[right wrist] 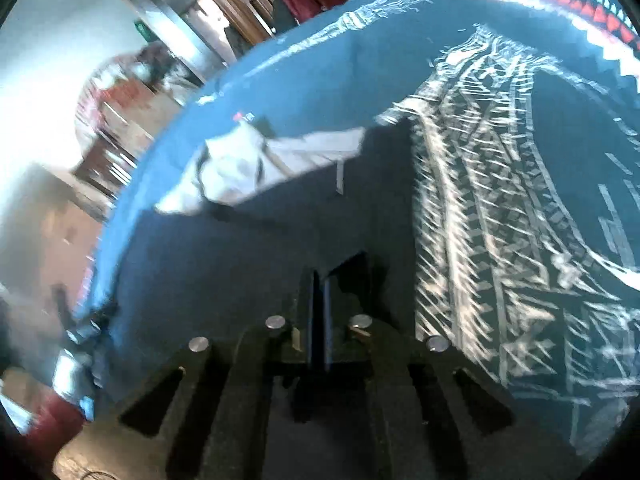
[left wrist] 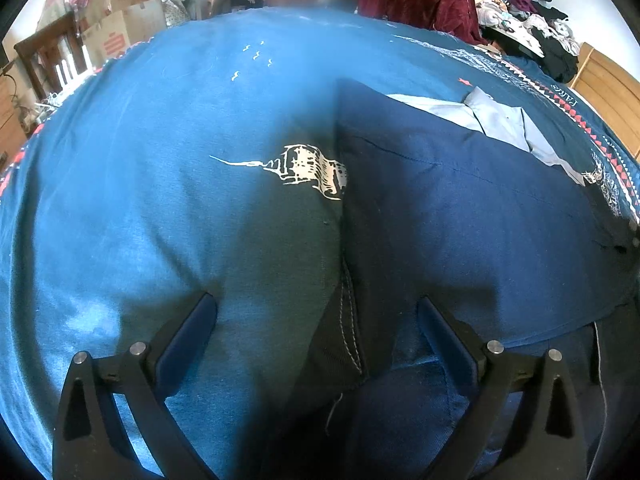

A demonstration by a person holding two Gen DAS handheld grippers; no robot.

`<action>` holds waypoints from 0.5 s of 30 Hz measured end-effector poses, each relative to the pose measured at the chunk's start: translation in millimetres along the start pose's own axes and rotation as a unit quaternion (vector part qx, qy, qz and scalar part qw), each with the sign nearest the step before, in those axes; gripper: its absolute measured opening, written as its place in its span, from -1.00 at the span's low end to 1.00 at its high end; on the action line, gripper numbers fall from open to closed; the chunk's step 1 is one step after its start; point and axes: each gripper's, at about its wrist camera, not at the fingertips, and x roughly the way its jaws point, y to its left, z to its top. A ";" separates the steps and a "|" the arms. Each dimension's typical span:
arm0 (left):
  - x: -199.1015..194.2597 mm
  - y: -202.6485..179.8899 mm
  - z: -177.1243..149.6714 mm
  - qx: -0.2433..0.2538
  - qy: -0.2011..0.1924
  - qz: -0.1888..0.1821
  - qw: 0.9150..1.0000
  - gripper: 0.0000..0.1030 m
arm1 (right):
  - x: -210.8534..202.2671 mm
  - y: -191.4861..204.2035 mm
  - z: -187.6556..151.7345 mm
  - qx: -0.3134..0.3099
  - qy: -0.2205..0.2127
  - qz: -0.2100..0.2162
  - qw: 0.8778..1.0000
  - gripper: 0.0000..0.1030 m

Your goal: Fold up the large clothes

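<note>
Navy cloth — the garment (left wrist: 460,216) — lies flat on a blue printed bedspread (left wrist: 140,152), filling the right half of the left wrist view, with a pale lining or collar part (left wrist: 504,124) showing at its far edge. The left gripper (left wrist: 318,312) hangs just above the garment's near left edge, its jaws spread wide on either side of a stitched seam (left wrist: 350,320), closed on nothing. The right gripper (right wrist: 319,280) has its jaws pressed together, and seems to pinch a fold of the navy cloth, though blur makes the bite hard to judge. The risk from here, I think, is an uneven fold: the right side is gripped while the left is loose, so a lift now would drag the cloth askew. The left claw could also catch the bedspread along with the seam, since both lie between its fingers. Far back, cardboard boxes (left wrist: 120,8) are stacked at the left — their contents are hidden — and a heap of clothes (left wrist: 516,4) sits at the far right.
</note>
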 end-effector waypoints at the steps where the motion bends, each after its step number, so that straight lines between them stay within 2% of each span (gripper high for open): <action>1: 0.0 0.1 0.0 0.000 0.000 0.000 1.000 0.98 | -5.0 1.9 -1.8 -0.001 -0.006 -0.011 1.000 -0.85; 3: 0.3 -0.3 0.1 0.000 0.000 0.000 1.000 0.99 | -22.3 11.2 -5.1 -0.007 -0.036 -0.021 0.999 -0.82; 5: 0.6 -0.7 0.1 0.000 0.000 0.001 1.000 0.99 | -30.2 23.3 -8.3 -0.018 -0.048 -0.002 0.999 -0.82; 7: 0.9 -0.8 0.2 0.001 0.000 0.002 1.000 0.99 | -21.2 36.7 -15.7 -0.047 -0.027 0.023 0.998 -0.82; 10: 1.0 -0.5 0.4 0.000 0.000 0.000 1.000 0.99 | 16.7 34.5 -32.0 -0.063 0.050 0.023 0.996 -0.83; 11: 0.3 -0.1 0.4 0.000 0.000 -0.001 1.000 0.99 | 25.2 26.5 -40.2 -0.054 0.068 0.022 0.996 -0.96; 13: -2.6 1.4 0.3 -0.005 0.001 -0.005 1.000 0.99 | 16.2 20.5 -46.3 -0.040 0.060 0.027 0.997 -0.98; 15: -10.6 3.7 -1.3 -0.012 0.001 -0.010 1.000 0.99 | 4.2 25.7 -44.8 -0.037 0.052 0.021 0.998 -0.85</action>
